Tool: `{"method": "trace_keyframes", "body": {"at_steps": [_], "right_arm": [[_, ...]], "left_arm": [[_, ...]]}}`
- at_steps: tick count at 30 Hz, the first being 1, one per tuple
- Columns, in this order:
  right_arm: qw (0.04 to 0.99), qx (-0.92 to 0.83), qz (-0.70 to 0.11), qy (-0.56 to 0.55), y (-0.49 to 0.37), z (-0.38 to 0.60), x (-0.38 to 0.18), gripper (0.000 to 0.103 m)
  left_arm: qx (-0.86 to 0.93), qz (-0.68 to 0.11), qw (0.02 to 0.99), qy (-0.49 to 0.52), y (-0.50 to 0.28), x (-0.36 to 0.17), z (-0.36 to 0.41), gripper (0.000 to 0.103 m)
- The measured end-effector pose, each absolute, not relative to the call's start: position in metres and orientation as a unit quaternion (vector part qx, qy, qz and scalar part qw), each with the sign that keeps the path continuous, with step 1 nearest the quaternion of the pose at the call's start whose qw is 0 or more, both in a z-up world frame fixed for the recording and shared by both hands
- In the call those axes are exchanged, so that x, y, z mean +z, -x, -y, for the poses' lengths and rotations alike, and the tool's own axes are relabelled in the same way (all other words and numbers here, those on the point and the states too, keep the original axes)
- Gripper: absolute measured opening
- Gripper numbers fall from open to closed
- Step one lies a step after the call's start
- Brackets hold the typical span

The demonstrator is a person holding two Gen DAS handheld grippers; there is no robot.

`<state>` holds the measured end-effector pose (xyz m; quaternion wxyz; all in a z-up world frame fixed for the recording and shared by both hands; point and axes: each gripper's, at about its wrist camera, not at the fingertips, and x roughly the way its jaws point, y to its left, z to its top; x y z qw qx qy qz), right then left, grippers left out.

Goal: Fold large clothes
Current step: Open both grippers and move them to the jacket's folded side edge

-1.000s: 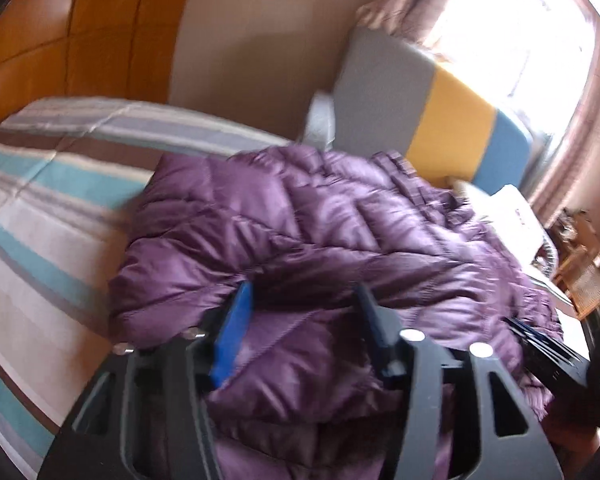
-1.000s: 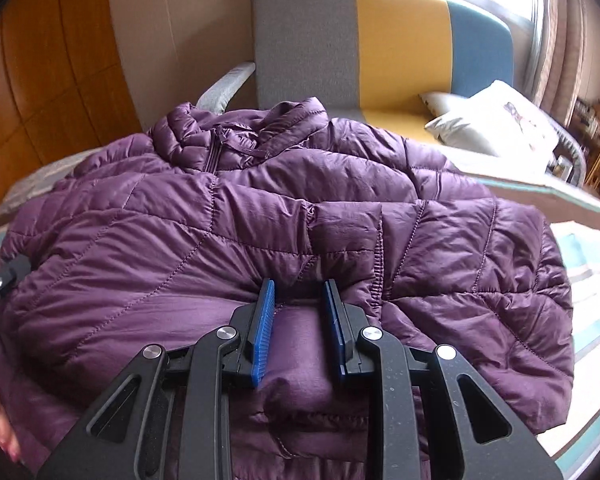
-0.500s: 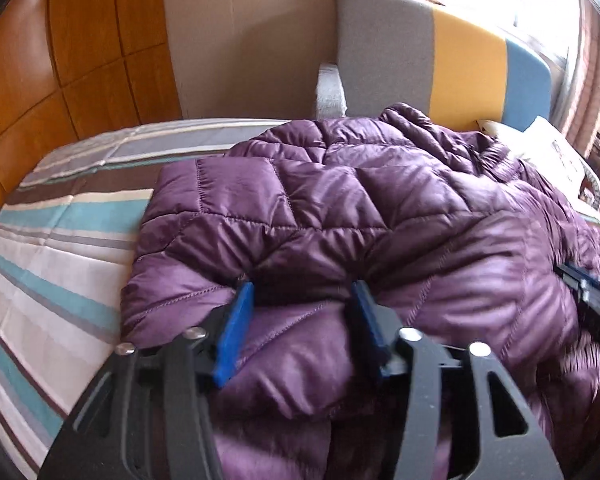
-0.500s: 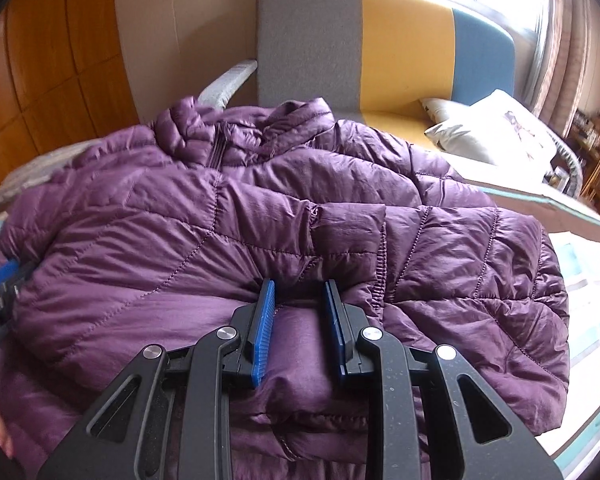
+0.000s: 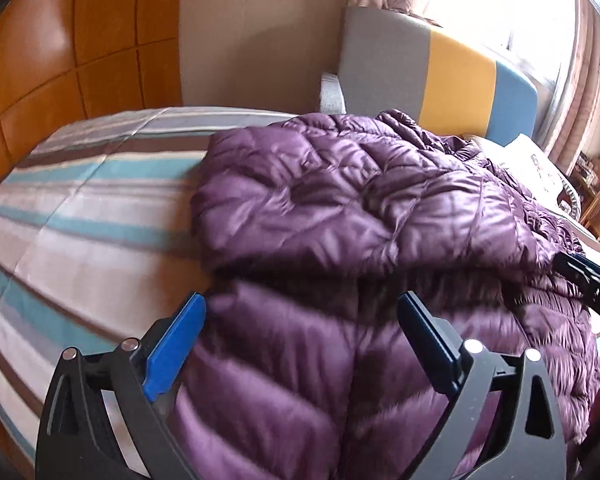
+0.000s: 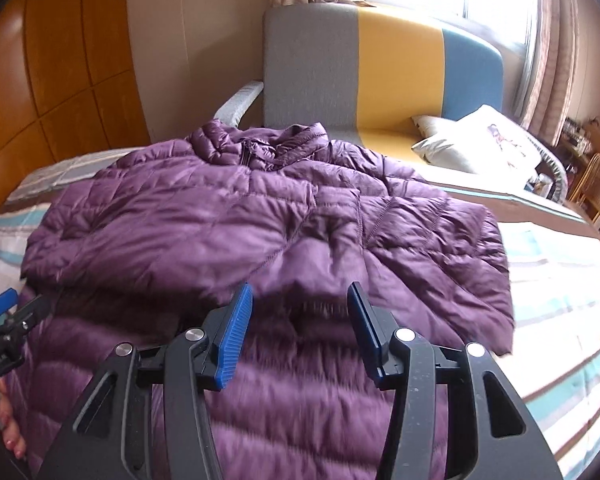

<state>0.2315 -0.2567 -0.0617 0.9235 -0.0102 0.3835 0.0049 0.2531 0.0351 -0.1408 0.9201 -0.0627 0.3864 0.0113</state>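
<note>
A bed with a striped cover [image 5: 80, 216] fills the space below and ahead of both grippers. A purple quilted jacket [image 6: 236, 224] lies on it, folded over itself, collar at the far end, directly ahead of and beneath the right gripper [image 6: 298, 308]. That gripper's jaws are opening, pressing on nothing. The left gripper [image 5: 300, 316], jaws spread wide and opening, hovers over the jacket's near edge, gripping nothing.
</note>
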Motion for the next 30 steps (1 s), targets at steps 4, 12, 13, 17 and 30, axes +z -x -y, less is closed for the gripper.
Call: {"method": "trace_keyframes", "body": {"at_steps": [4,12,13,17,30], "right_arm": [[0.922,0.009,-0.388,0.003,-0.208,0.260,-0.060,0.049],[0.919,0.018,-0.393,-0.013,-0.167,0.272,-0.055,0.049],[0.919,0.020,-0.393,-0.014,-0.162,0.274,-0.054,0.049],[0.919,0.024,-0.394,-0.018,-0.132,0.292,-0.056,0.049],[0.906,-0.017,-0.416,-0.078,-0.057,0.374,-0.072,0.049]], "left_arm": [[0.012,-0.390,0.918,0.073,-0.233,-0.145,-0.042,0.099],[-0.023,-0.386,0.921,0.053,-0.190,-0.152,-0.050,0.101],[-0.026,-0.389,0.920,0.046,-0.187,-0.153,-0.051,0.101],[-0.035,-0.394,0.918,0.031,-0.171,-0.152,-0.061,0.101],[-0.074,-0.404,0.910,0.046,-0.122,-0.154,-0.092,0.098]]}}
